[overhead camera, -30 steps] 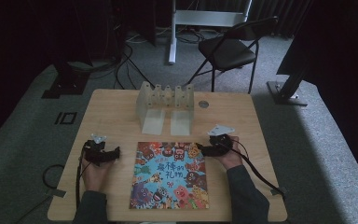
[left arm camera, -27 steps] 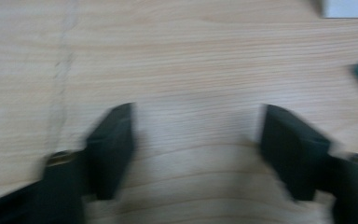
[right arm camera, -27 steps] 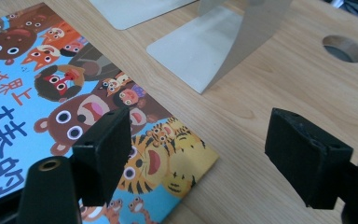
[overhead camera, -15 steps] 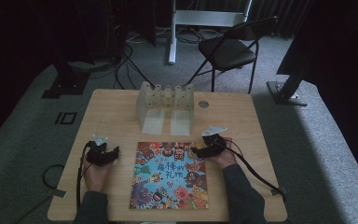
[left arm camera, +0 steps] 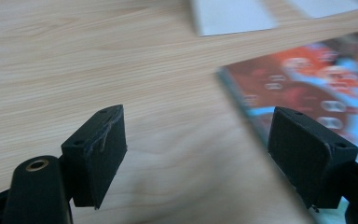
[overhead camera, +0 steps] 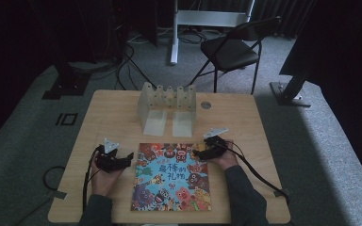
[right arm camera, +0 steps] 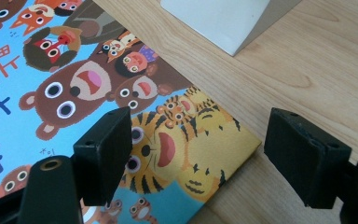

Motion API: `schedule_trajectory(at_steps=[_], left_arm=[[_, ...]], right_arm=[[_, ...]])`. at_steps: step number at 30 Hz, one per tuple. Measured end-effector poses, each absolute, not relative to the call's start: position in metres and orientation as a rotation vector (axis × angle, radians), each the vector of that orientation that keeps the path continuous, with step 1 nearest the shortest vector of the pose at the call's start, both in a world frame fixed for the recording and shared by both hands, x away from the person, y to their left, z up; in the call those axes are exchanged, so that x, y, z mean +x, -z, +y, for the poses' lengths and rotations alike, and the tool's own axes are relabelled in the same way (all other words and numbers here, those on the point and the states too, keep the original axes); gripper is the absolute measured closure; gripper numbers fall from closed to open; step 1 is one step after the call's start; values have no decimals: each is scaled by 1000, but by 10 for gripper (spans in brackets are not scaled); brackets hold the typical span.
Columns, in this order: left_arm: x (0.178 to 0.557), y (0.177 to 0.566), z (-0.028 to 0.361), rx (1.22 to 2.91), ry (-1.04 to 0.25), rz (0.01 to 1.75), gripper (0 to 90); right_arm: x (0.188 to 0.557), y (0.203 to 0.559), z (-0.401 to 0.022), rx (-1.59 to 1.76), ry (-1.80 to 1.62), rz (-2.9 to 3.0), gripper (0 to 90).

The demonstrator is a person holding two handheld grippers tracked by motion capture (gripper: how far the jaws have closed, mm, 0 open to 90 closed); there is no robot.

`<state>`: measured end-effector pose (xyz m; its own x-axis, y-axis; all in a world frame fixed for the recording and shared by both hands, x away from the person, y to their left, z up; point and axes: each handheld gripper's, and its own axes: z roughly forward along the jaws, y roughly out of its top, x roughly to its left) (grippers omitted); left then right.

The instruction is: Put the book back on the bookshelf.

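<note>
- Flat on the wooden counter (overhead camera: 103, 117), near its front edge and between the two hands, lay a picture book (overhead camera: 172, 176) with a bright cover of cartoon animals and large characters.
- Just beside the book's left edge, the left claw (overhead camera: 127, 157) pointed toward it, held in the person's left hand (overhead camera: 104, 175); in the left gripper view its jaws stood spread wide, one over bare wood and the other over the book's (left arm camera: 307, 84) blurred near edge, pinching nothing.
- At the book's upper right corner, the right claw (overhead camera: 197, 153) sat in the right hand (overhead camera: 224, 157); in the right gripper view its jaws were spread apart, one above the tiger on the cover (right arm camera: 121, 84) and the other over bare wood beyond the corner, so they straddled that corner without closing on it.
- Behind the book stood a pale translucent rack (overhead camera: 167, 106) with two flat feet reaching toward the book; one foot's corner (right arm camera: 223, 18) showed in the right gripper view.
- Near the rack's right side, a small round disc (overhead camera: 206, 105) lay on the wood.
- Beyond the counter, a dark folding chair (overhead camera: 233, 49) stood on grey carpet.
</note>
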<state>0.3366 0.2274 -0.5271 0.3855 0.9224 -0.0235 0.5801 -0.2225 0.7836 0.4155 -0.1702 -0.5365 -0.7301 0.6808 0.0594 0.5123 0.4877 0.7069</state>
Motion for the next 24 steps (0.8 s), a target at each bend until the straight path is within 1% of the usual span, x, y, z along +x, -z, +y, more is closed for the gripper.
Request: schedule_trajectory(at_steps=[1,5,9,13,16,21,24], left_arm=[[333,524,224,1904,-563,1254,193],[320,515,212,1901,-509,1143,183],[311,515,197,1938,-472,1100,173],[301,515,185,1967,-489,1034,165],[291,513,174,1985,-463,973,162],[282,512,163,2021,-449,919,162],[275,514,156,2030,-445,874,147]], right_arm=[[416,537,-170,1025,-1081,2509,235],[419,539,-170,1044,-1118,2519,245],[420,539,-172,1059,-1134,2523,251],[421,538,-174,1075,-1154,2526,265],[421,537,-175,1085,-1162,2524,266],[421,534,-176,1090,-1183,2518,270],[422,532,-178,1092,-1190,2518,284]])
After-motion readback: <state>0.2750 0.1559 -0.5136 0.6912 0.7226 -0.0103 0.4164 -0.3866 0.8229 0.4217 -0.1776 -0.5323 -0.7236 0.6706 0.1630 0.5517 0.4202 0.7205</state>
